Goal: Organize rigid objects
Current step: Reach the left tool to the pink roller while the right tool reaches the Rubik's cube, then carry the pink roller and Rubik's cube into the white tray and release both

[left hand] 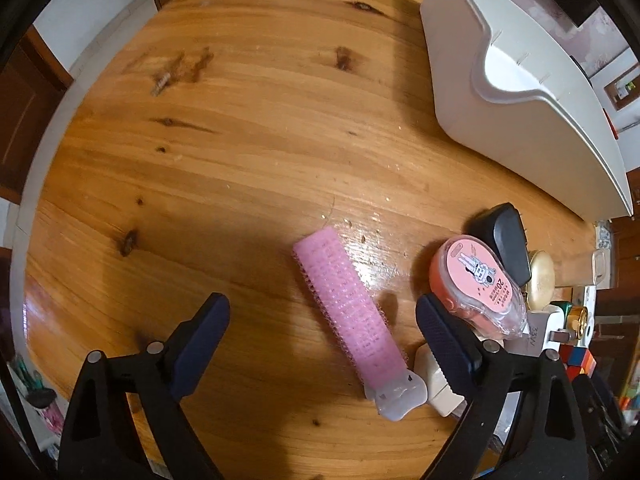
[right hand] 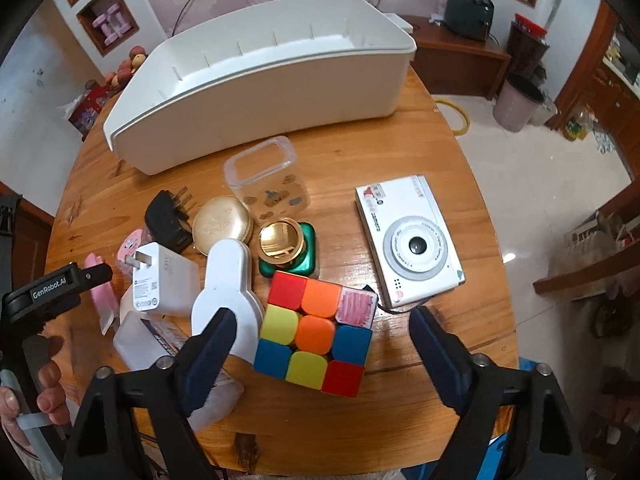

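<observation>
Tongs [right hand: 320, 336] astride cube [right hand: 316, 332], untouched.

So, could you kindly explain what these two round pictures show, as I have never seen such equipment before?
A person holds a two-finger gripper in each hand, and each gripper carries a wide-angle camera looking along its fingers. That is why both pictures look round.

The left camera shows the left gripper open above a pink hair roller on the wooden table, touching nothing.

The right camera shows the right gripper open either side of a coloured puzzle cube, not gripping it. Nearby lie a white camera, a white charger, a black plug, a gold compact and a clear box. Behind them stands a white bin. Nothing is held.
</observation>
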{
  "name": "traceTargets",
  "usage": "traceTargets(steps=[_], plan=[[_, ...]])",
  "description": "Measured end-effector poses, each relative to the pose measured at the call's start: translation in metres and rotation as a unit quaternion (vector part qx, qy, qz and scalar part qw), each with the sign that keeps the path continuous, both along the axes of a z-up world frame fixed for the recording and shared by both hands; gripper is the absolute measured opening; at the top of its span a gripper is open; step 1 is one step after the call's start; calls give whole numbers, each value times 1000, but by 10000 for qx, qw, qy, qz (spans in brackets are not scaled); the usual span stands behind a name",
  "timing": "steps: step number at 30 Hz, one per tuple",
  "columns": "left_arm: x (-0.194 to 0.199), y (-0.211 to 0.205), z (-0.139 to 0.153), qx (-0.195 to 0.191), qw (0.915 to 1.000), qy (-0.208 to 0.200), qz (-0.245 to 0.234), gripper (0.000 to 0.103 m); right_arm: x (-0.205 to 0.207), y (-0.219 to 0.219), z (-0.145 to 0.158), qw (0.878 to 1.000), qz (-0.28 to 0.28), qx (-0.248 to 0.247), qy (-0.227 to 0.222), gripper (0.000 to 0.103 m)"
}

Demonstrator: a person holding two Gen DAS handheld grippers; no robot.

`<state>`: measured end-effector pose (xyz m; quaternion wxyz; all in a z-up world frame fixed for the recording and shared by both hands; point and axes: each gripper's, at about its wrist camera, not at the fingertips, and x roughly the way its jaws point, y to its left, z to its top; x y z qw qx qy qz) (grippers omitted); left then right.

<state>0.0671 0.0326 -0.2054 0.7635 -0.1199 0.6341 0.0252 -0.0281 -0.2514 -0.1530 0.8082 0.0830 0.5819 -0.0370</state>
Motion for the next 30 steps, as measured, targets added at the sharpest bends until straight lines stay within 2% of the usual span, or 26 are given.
traceTargets(steps=[7, 9, 13, 15, 21, 24, 30], plan=[[1, -7, -4, 177, 9997, 71, -134, 88, 1, -3, -13, 9994, -68, 255, 239, 68], [1, -10, -4, 310, 9993, 85, -196, 80, 1, -2, -13, 9993, -55, 300, 231, 64], [-1, -18, -3, 483, 9981, 100, -362, 65, 1, -1, -12, 9994, -60, 263, 213, 64], [-2, -21, -3, 533, 9976, 89, -438, 54, 2, 0, -12, 9995, -60, 237, 222, 64], [-2, -35, -3, 434, 9966, 98, -689, 27, 10, 6, -20, 9993, -94, -45, 365, 63], [-2, -40, -3, 437, 9957, 82, -816, 26, 12, 10, -23, 9990, -90, -237, 356, 61], [0, -49, 3, 310, 9952, 44, -929, 25, 8, 12, -21, 9993, -117, -175, 299, 59]])
